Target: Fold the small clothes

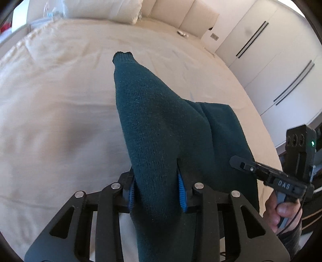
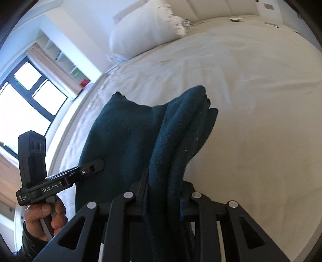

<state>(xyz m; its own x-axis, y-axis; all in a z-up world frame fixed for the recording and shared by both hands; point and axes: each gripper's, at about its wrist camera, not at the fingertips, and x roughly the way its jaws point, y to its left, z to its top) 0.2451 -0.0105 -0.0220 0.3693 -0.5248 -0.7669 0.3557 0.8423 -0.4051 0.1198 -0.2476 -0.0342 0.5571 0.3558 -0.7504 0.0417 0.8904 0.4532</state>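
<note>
Dark green knit garment (image 1: 161, 125) hangs above bed (image 1: 60, 100), left tool (image 1: 157, 193) and right tool (image 2: 165, 199) each clamping one edge, stretching it for folding.

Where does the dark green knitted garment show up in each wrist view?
Left wrist: the green knitted garment runs up the centre from the left gripper.
Right wrist: it hangs centre-left, bunched in the right gripper.
Shared landmark: the white pillow at the bed's head.
</note>
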